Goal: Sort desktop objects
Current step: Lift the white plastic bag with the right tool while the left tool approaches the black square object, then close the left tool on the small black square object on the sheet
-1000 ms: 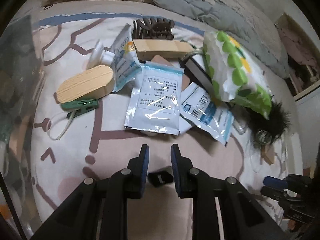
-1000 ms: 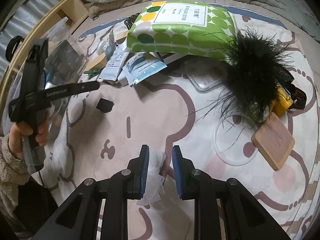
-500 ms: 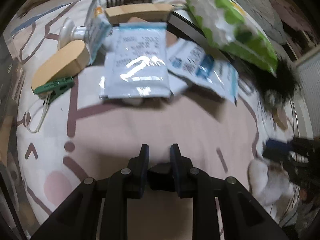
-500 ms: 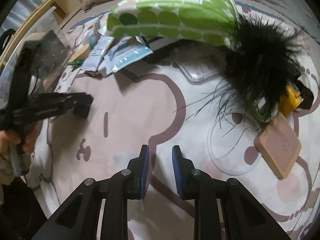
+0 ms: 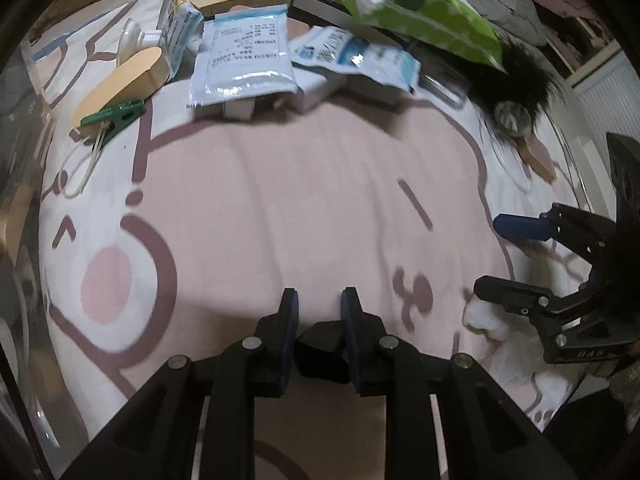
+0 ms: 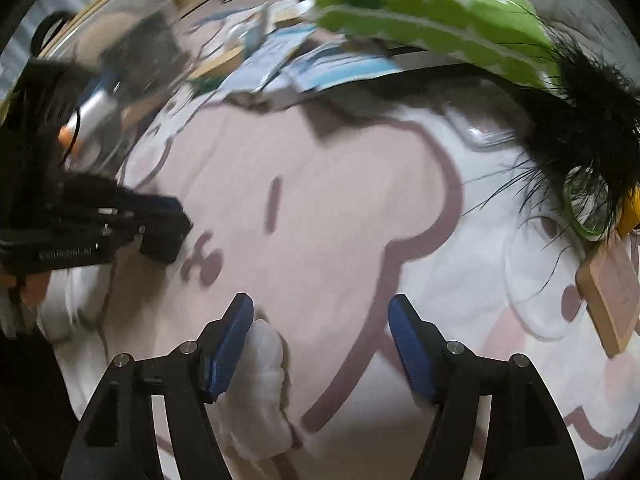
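Black, small and blocky, the plastic object (image 5: 322, 346) sits clamped in the left gripper (image 5: 319, 312) above the pink-patterned bed sheet (image 5: 304, 200). The right gripper (image 6: 320, 344) is opening; a crumpled white tissue (image 6: 260, 380) touches its left finger.

Pink and white bedsheet (image 5: 320, 208) with mauve cartoon outlines and a pink dot. Green pouch (image 5: 424, 12), darker green dots on white. Blue-and-white sachets (image 5: 244, 56) with printed text. Green clothespin (image 5: 114, 114). Pale wooden block (image 5: 120, 88). Black feather tuft (image 6: 588, 112). Yellow item (image 6: 630, 212) at right edge. White crumpled tissue (image 6: 260, 384). Black small object (image 5: 320, 350) between blue pads (image 5: 289, 344). Tan wooden square (image 6: 612, 300).
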`<state>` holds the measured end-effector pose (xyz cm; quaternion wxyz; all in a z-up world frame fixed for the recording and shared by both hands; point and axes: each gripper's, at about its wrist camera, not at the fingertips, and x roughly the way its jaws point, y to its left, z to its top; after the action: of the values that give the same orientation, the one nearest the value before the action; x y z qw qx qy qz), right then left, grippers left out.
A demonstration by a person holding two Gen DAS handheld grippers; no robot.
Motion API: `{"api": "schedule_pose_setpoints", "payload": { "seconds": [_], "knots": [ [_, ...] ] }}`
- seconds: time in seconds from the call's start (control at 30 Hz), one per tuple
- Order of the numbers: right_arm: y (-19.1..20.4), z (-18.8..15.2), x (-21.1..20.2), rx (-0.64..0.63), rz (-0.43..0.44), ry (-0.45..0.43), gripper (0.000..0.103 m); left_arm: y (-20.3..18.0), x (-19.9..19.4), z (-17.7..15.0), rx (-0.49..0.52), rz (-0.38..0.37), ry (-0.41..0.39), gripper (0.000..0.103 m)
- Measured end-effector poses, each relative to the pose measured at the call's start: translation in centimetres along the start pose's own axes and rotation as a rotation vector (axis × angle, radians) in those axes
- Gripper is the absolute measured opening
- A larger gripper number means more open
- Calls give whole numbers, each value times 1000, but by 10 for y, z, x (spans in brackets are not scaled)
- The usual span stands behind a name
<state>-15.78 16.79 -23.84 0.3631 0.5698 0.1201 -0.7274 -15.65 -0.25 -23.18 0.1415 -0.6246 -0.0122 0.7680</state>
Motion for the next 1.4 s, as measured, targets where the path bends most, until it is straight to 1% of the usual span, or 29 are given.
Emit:
{"api": "schedule_pose_setpoints", "payload": {
  "seconds": [0.07,0.2,0.27,0.3,0.37,0.43,0.53,0.57,0.63,0.67,0.8,0.9,1.0,1.03,1.1,1.13,1.17,1.2,1.23,1.3,1.4],
  "knots": [
    [2,-8,-2,-2,10,5,70,-3,-4,-9,16,2,-6,22],
    [6,-25,-5,-12,4,0,70,-7,-7,-30,37,-11,-3,22],
    [7,-35,-7,-18,8,-1,72,-6,-9,-37,44,-13,-9,22],
    [9,-39,-9,-25,8,-1,72,-15,-11,-32,48,-11,-22,22],
    [14,-40,-12,-27,8,2,72,-19,-16,-39,60,-3,-57,22],
    [16,-41,-24,-35,33,-14,72,-26,-28,-42,97,-9,-128,22],
    [22,-49,-49,-125,69,-56,73,-35,-42,-43,150,-24,-204,22],
    [24,-52,-54,-151,82,-58,78,-33,-46,-45,154,-31,-211,22],
    [28,-61,-64,-207,106,-47,84,-30,-50,-50,167,-41,-208,22],
    [29,-65,-67,-227,108,-38,84,-21,-57,-55,178,-41,-205,22],
    [41,-82,-63,-319,88,30,84,-25,-55,-69,249,-35,-191,22],
    [44,-96,-56,-363,88,81,84,-24,-47,-75,255,-36,-163,22],
    [50,-105,-38,-413,11,146,84,-18,-40,-78,232,-37,-141,23],
    [52,-107,-31,-431,-28,169,84,-15,-38,-79,221,-38,-136,23],
    [52,-106,-26,-438,-53,173,84,-11,-36,-79,199,-48,-126,23],
    [52,-104,-26,-434,-63,167,84,-9,-36,-78,189,-53,-121,30],
    [50,-102,-27,-428,-78,158,84,-7,-35,-78,176,-57,-118,47],
    [47,-99,-28,-419,-99,147,84,-5,-36,-78,160,-64,-123,55],
    [43,-96,-29,-407,-115,140,84,-4,-37,-78,152,-73,-132,60],
    [36,-92,-30,-381,-136,130,84,-4,-39,-76,154,-84,-141,60],
    [26,-88,-32,-346,-168,118,84,-7,-38,-75,168,-82,-153,60]
  ]
}}
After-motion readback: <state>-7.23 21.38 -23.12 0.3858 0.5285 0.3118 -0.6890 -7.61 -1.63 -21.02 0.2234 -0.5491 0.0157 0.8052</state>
